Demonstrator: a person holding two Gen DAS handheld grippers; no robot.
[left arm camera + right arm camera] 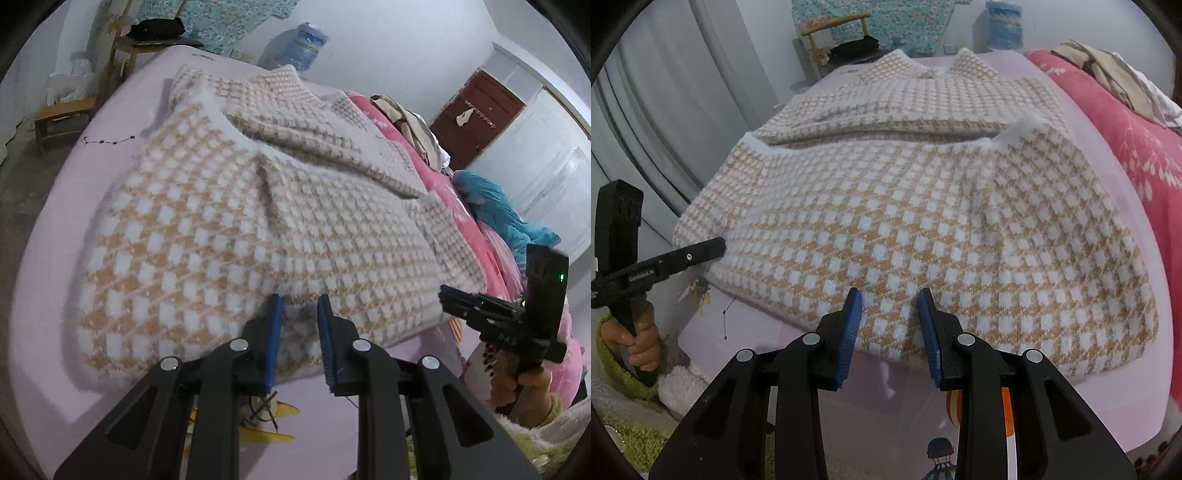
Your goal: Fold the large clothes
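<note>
A large tan-and-white checked sweater (229, 221) (905, 206) lies spread on the pale pink bed sheet (55, 229), its top part folded across with collar points at the far end. My left gripper (299, 306) is over the sweater's near edge, its blue pads a narrow gap apart; the knit in the gap looks flat and unpinched. From the right wrist view the left gripper (718, 246) reaches the sweater's left edge. My right gripper (890, 295) hovers over the near hem, pads apart, nothing clamped. The right gripper (445, 293) also shows at the sweater's right corner.
A pink flowered blanket (1126, 122) with a pile of clothes (410, 122) and a blue cloth (495, 210) runs along the bed's right side. Beyond the bed are a wooden chair (62, 110), a water bottle (306, 44) and a brown door (476, 114). Hands (639, 343) grip the handles.
</note>
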